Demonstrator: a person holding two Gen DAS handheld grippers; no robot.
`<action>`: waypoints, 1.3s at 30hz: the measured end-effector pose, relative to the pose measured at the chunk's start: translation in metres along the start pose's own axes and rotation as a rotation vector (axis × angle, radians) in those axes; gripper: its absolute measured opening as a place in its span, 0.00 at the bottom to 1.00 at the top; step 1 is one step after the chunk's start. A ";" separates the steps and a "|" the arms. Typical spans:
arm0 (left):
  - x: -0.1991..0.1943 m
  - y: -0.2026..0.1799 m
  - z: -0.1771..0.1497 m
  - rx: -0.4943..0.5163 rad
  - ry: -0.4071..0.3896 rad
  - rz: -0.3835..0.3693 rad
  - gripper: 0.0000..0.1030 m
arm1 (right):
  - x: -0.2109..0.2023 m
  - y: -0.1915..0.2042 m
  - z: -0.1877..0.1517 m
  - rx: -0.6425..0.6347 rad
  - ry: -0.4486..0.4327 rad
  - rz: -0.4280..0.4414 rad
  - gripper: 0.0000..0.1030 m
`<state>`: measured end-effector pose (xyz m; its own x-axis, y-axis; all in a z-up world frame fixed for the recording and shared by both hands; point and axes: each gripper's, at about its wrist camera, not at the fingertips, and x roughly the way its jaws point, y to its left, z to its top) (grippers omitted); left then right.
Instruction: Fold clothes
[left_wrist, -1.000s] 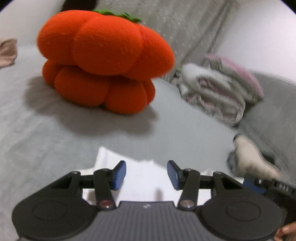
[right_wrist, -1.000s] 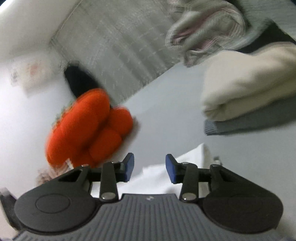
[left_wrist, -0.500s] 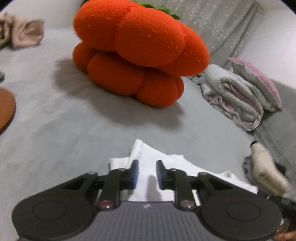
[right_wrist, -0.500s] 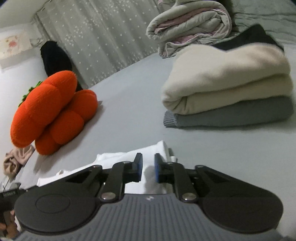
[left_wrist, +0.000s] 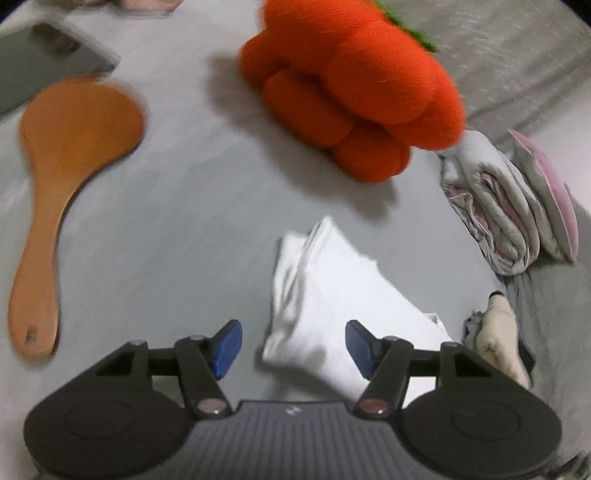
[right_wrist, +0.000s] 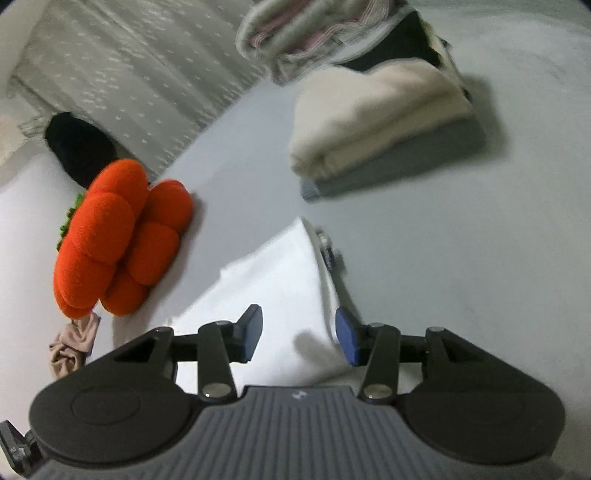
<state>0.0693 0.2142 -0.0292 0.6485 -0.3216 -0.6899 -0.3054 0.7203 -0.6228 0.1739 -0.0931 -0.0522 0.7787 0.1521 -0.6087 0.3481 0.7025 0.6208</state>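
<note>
A folded white garment (left_wrist: 332, 291) lies on the grey bed sheet (left_wrist: 177, 229). My left gripper (left_wrist: 293, 347) is open and hovers above the garment's near end, holding nothing. In the right wrist view the same white garment (right_wrist: 280, 280) lies below my right gripper (right_wrist: 297, 334), which is open and empty above it. The garment's near part is hidden behind both gripper bodies.
An orange pumpkin plush (left_wrist: 354, 85) sits beyond the garment. A wooden paddle brush (left_wrist: 62, 177) and a grey tablet (left_wrist: 44, 59) lie left. Rolled bedding (left_wrist: 509, 206) is right. A stack of folded cream and grey clothes (right_wrist: 384, 122) lies right of the garment. A beige cloth (right_wrist: 74, 343) lies left.
Both grippers were shut on the white garment half a second ago. Both have opened, let it go and lifted away; the garment now lies folded on the sheet.
</note>
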 end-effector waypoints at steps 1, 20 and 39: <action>0.001 0.005 -0.002 -0.043 0.025 -0.025 0.61 | -0.003 -0.001 -0.003 0.020 0.010 -0.002 0.47; 0.067 0.025 -0.039 -0.420 -0.131 -0.262 0.43 | 0.033 -0.045 -0.026 0.389 -0.027 0.284 0.47; -0.024 0.021 -0.078 -0.255 -0.144 -0.131 0.20 | -0.048 -0.026 -0.058 0.319 -0.045 0.102 0.25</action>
<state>-0.0067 0.1893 -0.0546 0.7806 -0.2976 -0.5497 -0.3660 0.4953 -0.7879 0.0970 -0.0785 -0.0678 0.8378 0.1745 -0.5173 0.4074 0.4310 0.8051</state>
